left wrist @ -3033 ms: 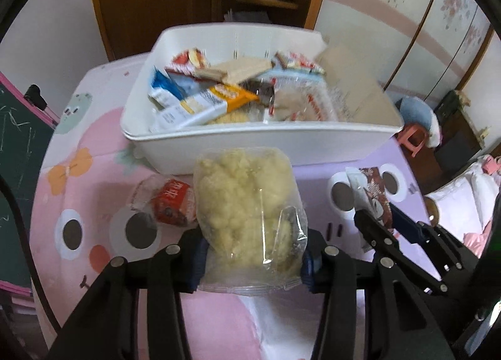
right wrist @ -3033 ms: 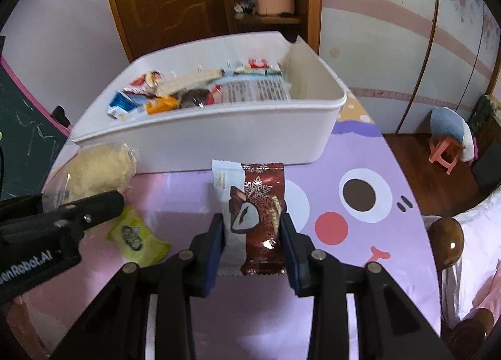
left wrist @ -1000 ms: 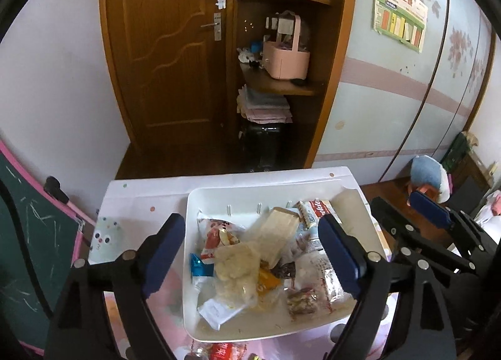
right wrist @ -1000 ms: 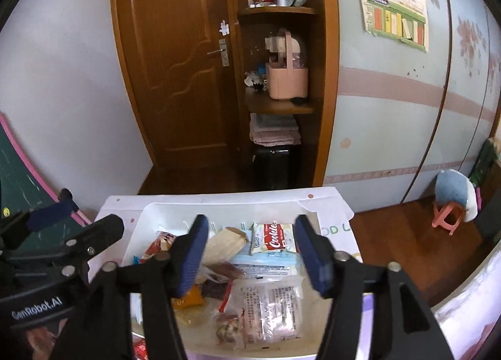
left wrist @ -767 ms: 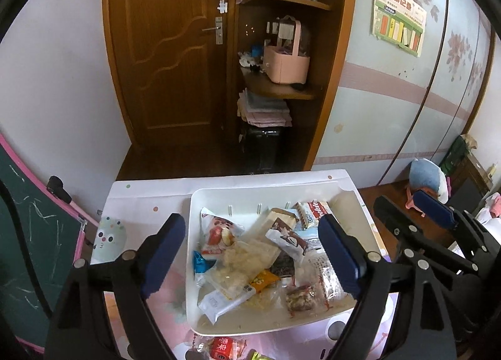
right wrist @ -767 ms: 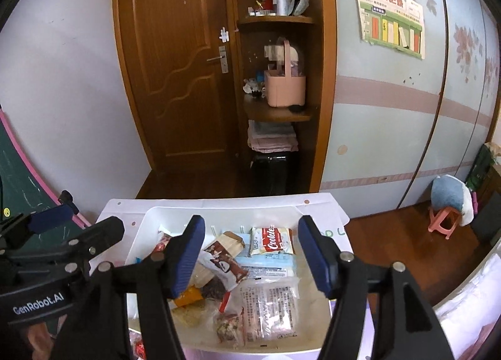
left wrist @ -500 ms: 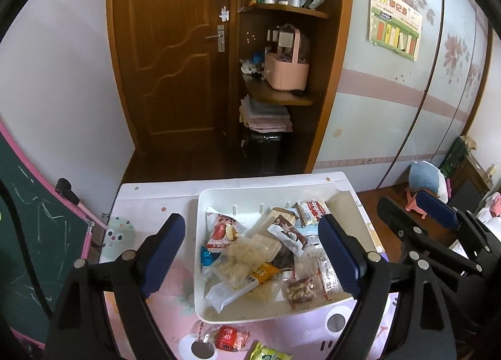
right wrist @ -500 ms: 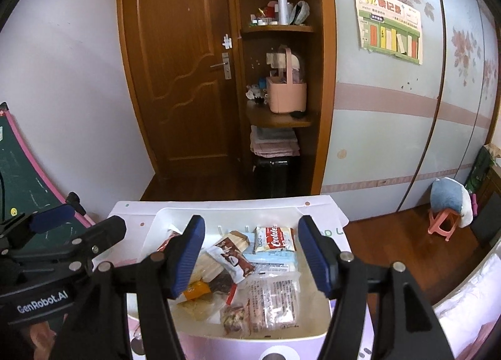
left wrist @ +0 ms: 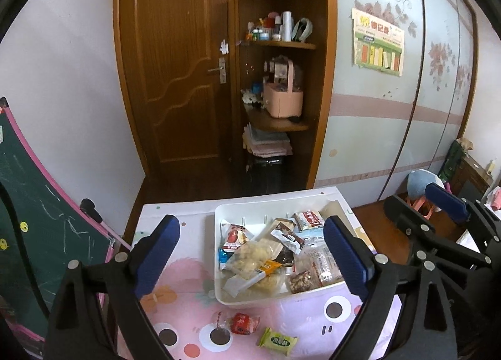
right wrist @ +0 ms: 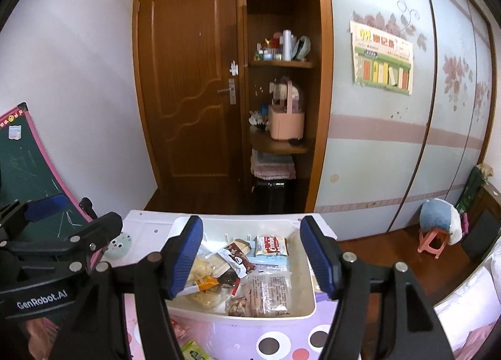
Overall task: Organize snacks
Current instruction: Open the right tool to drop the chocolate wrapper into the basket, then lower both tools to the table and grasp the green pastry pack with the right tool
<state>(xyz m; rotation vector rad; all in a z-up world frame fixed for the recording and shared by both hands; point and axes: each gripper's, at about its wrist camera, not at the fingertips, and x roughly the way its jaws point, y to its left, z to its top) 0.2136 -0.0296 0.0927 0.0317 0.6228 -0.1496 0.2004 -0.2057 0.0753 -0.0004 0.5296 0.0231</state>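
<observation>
While both grippers, left gripper (left wrist: 250,253) and right gripper (right wrist: 249,255), hung spread wider, empty, two packets lay outside one bin (left wrist: 219,294): red packet (left wrist: 242,323), green packet (left wrist: 278,341).

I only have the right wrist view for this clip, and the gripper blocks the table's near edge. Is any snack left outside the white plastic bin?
Observer: Yes. The left wrist view shows a red-wrapped snack lying on the pink cartoon tablecloth, in front of the white plastic bin and not touching it.
Operator: Is that the only one?
Observer: No. A green packet lies flat just right of the red one and slightly nearer the camera, with a gap between them.
</observation>
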